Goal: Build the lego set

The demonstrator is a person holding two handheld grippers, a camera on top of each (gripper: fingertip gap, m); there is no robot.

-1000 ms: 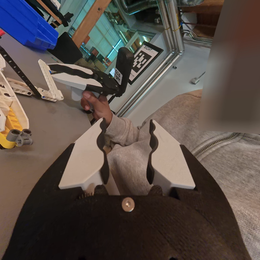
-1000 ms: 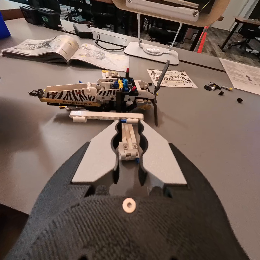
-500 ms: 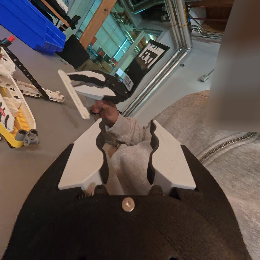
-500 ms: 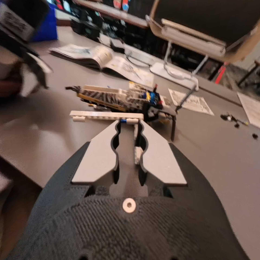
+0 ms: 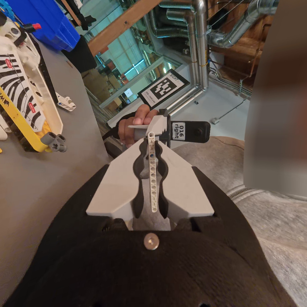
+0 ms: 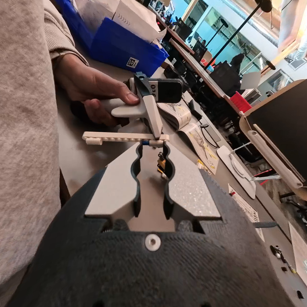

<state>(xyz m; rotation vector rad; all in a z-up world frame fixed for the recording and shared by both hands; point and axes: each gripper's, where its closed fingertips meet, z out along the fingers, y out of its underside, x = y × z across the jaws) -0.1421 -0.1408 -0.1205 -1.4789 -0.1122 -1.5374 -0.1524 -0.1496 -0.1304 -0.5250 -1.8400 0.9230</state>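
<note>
Glossy plastic beam [image 5: 152,176] — matt grey tabletop [image 5: 41,179]

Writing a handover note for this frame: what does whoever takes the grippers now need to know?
Right gripper: shut on the short connector at one end of the white beam, holding it off the table.
Left gripper: appears closed on the same beam, near the right gripper's hold.
Model: zebra-striped body lies on the table, partly built; nothing grips it.
Manual lies open; small loose parts lie farther along the table.
Done: beam picked up, shared between both grippers.
Left: probably fit the beam onto the model, then the remaining parts.
</note>
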